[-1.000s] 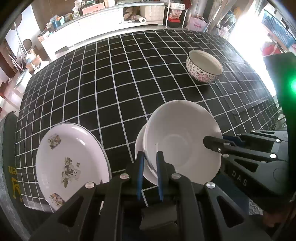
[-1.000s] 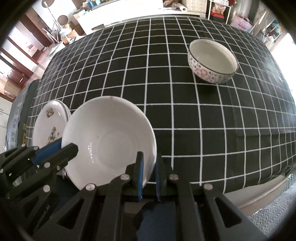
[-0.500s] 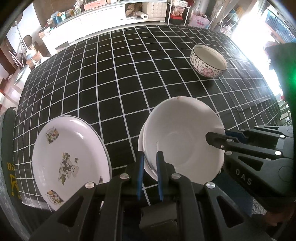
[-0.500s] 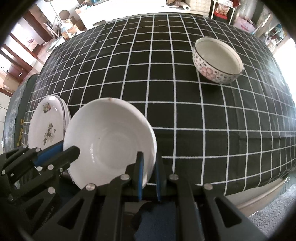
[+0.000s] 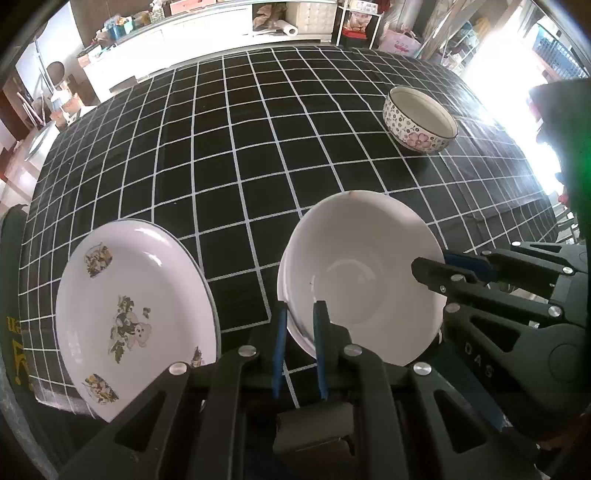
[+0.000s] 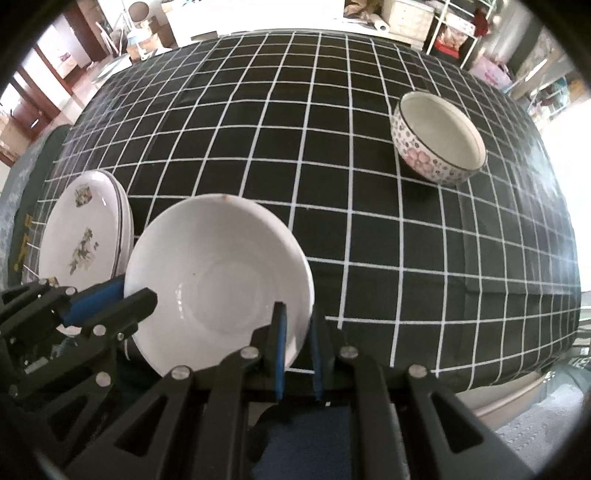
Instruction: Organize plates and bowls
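A plain white bowl [image 5: 354, 280] [image 6: 221, 288] sits low in both views, with a second white rim showing just under it. My left gripper [image 5: 300, 314] [image 6: 129, 295] is shut on its left rim. My right gripper [image 6: 297, 317] [image 5: 432, 258] pinches the opposite rim, and its jaws are opening slightly with the rim still between the pads. A stack of white plates with printed pictures [image 5: 133, 321] [image 6: 81, 236] lies just left of the bowl. A floral-patterned bowl [image 5: 421, 122] [image 6: 439, 140] stands alone at the far right.
Everything rests on a table under a black cloth with a white grid [image 5: 236, 155]. Its near edge [image 6: 480, 387] runs just below the grippers. White cabinets and shelves [image 5: 229, 22] line the far wall. A dark padded seat [image 5: 14, 295] borders the left side.
Both views have shifted a little, so the floral bowl now sits farther right and more of the plate stack shows. The white bowl stays between both pairs of pads.
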The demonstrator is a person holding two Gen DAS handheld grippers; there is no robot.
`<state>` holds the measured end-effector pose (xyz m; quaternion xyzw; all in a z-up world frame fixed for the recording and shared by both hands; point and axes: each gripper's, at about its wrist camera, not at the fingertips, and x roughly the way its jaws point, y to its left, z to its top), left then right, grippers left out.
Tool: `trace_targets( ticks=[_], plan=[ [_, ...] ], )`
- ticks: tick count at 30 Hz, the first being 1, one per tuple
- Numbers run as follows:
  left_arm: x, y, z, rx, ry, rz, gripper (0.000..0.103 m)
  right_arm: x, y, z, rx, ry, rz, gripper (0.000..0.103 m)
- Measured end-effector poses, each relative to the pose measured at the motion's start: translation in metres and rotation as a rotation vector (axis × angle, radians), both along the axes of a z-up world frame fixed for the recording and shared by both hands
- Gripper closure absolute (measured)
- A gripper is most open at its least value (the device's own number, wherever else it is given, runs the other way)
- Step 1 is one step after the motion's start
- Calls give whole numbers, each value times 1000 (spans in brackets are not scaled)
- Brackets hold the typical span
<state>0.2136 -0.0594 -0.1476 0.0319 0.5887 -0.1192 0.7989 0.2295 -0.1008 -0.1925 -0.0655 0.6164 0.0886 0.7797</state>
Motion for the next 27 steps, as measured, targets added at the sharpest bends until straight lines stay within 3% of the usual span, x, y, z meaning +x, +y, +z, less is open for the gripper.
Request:
trace_targets(
  ticks=[10, 15, 18, 25, 27],
  plan=[
    [-3, 7, 9, -5, -24, 15, 91, 0, -16, 3, 89, 1, -42, 85],
    [-6, 13, 23, -15, -46, 23, 90, -2, -28, 19, 157, -15, -73, 81],
    [-6, 15, 32, -27, -47, 32, 82, -5, -35, 34, 183, -37, -83, 78],
    [-2, 2, 65, -61, -106, 9, 81, -6, -55, 67, 210, -87, -97, 59],
    [3, -9, 75, -64, -126, -2, 73, -4, -61, 76, 207, -103, -99, 55]
  ],
)
